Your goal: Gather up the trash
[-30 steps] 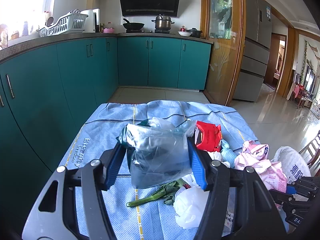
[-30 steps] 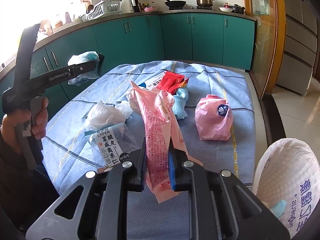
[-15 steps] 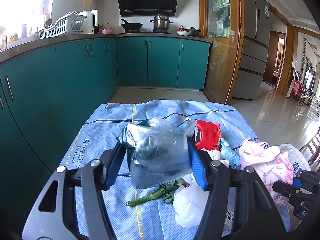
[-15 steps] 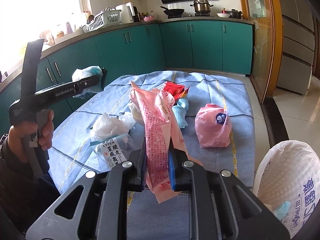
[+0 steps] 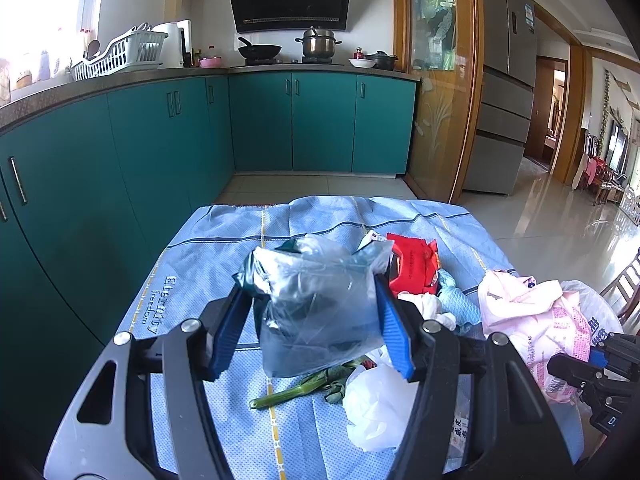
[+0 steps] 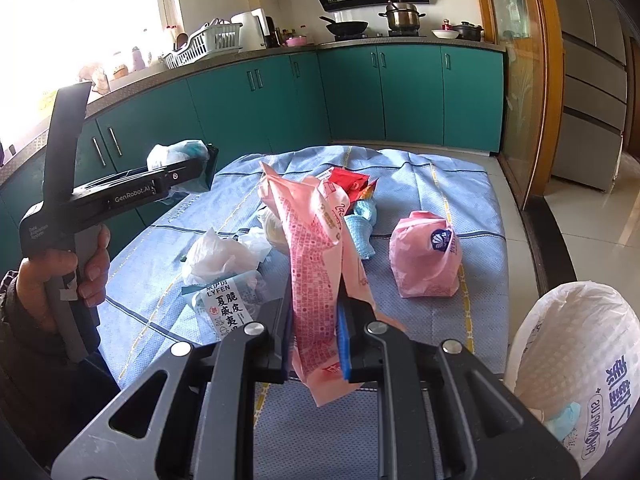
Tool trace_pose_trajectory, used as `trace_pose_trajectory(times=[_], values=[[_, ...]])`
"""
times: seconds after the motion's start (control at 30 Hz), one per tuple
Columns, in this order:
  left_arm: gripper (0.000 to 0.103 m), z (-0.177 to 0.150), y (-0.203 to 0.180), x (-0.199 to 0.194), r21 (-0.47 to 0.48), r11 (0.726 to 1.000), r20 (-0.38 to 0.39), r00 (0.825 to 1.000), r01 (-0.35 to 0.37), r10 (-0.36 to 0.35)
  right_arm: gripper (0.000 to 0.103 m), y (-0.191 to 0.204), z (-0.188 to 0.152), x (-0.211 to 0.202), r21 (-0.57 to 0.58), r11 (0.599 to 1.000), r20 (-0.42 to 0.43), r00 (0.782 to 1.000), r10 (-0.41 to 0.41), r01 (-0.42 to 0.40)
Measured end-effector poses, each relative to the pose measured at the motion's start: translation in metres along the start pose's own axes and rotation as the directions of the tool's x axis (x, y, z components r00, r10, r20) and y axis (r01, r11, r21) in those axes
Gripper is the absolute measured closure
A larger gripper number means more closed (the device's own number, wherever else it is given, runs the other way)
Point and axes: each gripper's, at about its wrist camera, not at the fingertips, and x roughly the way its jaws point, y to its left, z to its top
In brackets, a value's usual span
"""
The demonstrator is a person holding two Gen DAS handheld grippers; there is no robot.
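The contents of the clear plastic bag [image 5: 320,308] are clouded by its film and cannot be made out. It is clamped between the blue pads [image 5: 394,330] of the left gripper [image 5: 310,330], held above the blue cloth [image 5: 224,248]. The pink wrapper [image 6: 316,264] is pinched by the right gripper [image 6: 314,336], its lower end hanging below the jaws. The white trash bag [image 6: 576,348] is cut off at the cloth's right edge.

clear plastic bag [image 5: 320,304]: crumpled, dark contents, lifted above blue cloth | pink printed wrapper [image 6: 316,264]: long, creased, upright, lifted | white trash bag [image 6: 576,364]: open, lower right, beside cloth edge
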Motion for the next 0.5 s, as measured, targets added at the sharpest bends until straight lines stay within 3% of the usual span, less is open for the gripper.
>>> trace_pose_trajectory(times=[0.5], values=[[0.042,-0.003,-0.003,-0.007,0.009,1.000,0.030,1.000,-0.002,0.002,0.085,-0.003,0.002,-0.010,0.010,1.000,0.034,0.999,0.017,-0.018]])
